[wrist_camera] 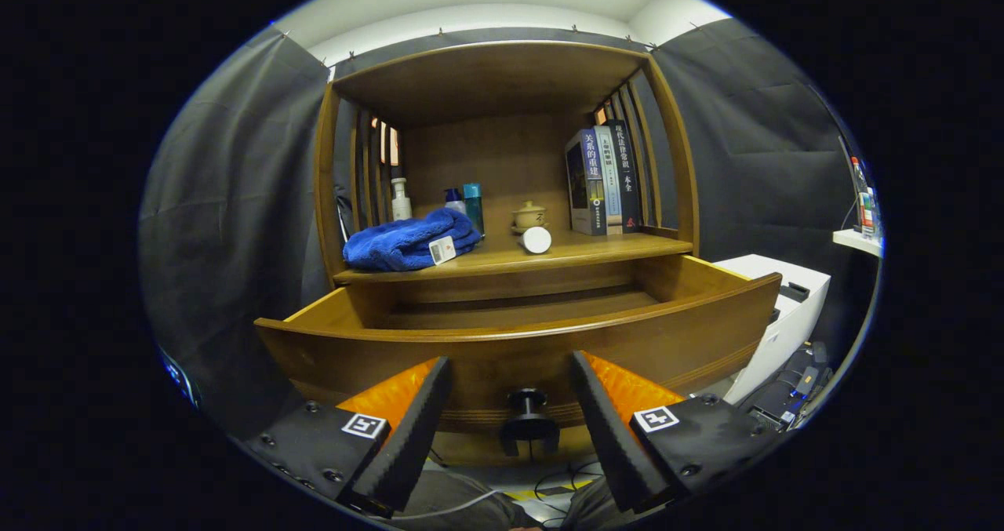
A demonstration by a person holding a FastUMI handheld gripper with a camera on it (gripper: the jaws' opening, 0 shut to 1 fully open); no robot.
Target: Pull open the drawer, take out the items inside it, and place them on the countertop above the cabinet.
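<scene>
The curved brown wooden drawer (518, 343) stands pulled well out, its dark round knob (529, 405) in the gap between the fingers of the gripper (510, 409), which are spread apart and touch nothing. The interior appears bare in its visible part (the front wall hides the near floor). The gripper should lift above the drawer front before reaching in. On the wooden countertop (612, 247): one folded blue towel (404, 242), three bottles (474, 205), one lidded ceramic pot (529, 216), one white cylinder (536, 240), three upright books (602, 180).
</scene>
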